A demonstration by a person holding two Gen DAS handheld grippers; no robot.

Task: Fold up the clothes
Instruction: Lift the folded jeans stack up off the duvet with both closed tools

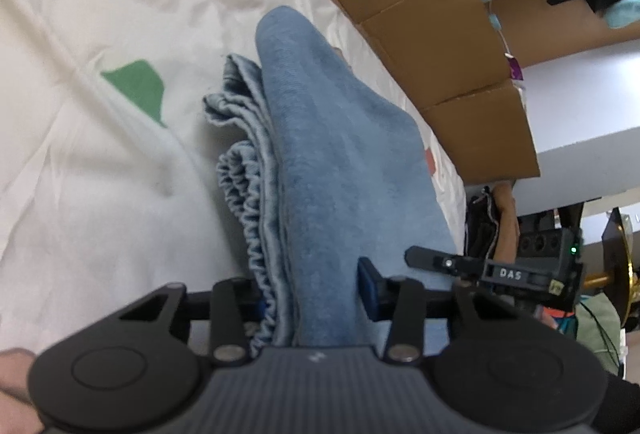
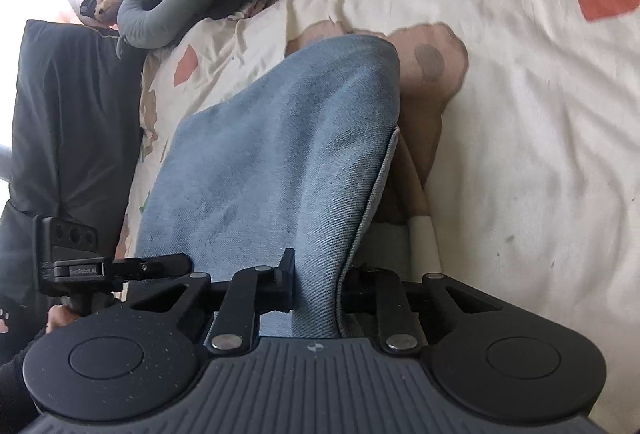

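Left claw [image 1: 312, 294] clamped on bunched elastic edge of blue denim garment [image 1: 320, 153]. Right claw [image 2: 316, 286] clamped on another edge of same garment [image 2: 280, 153]. Cloth hangs lifted between both claws, above white bed sheet [image 2: 520, 113] with green and orange patches. Cardboard [image 1: 420, 13] stands beside bed.

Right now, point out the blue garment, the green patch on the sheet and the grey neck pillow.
blue garment [image 1: 340, 161]: left wrist view, on its broad top fold.
green patch [image 1: 138, 85]: left wrist view, middle of the patch on the white sheet.
grey neck pillow [image 2: 160, 5]: right wrist view, on its curved tube.
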